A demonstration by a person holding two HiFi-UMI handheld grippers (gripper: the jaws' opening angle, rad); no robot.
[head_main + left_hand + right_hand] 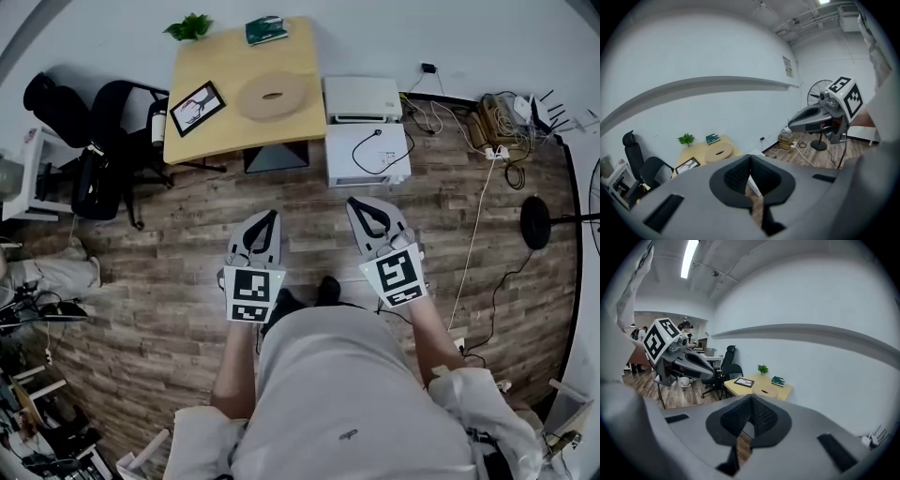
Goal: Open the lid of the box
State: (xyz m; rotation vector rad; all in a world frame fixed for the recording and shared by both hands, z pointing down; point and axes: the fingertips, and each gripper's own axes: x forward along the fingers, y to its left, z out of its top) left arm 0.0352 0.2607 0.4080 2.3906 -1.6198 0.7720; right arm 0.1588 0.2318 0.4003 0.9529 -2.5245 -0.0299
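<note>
Since the left gripper and right gripper hang shut and empty over the floor, the task looks unstarted. The round wooden box lies on the bench, well apart, so walking closer comes next. A framed picture lies beside it; white cartons stand beside the bench.

Could not make out a seam between lid and body on the round box: too small. Could not read the cover of the book either. Saw only the toes of the shoes, with the rest hidden under the torso. Lost the head of the standing fan past the head view's right edge.
</note>
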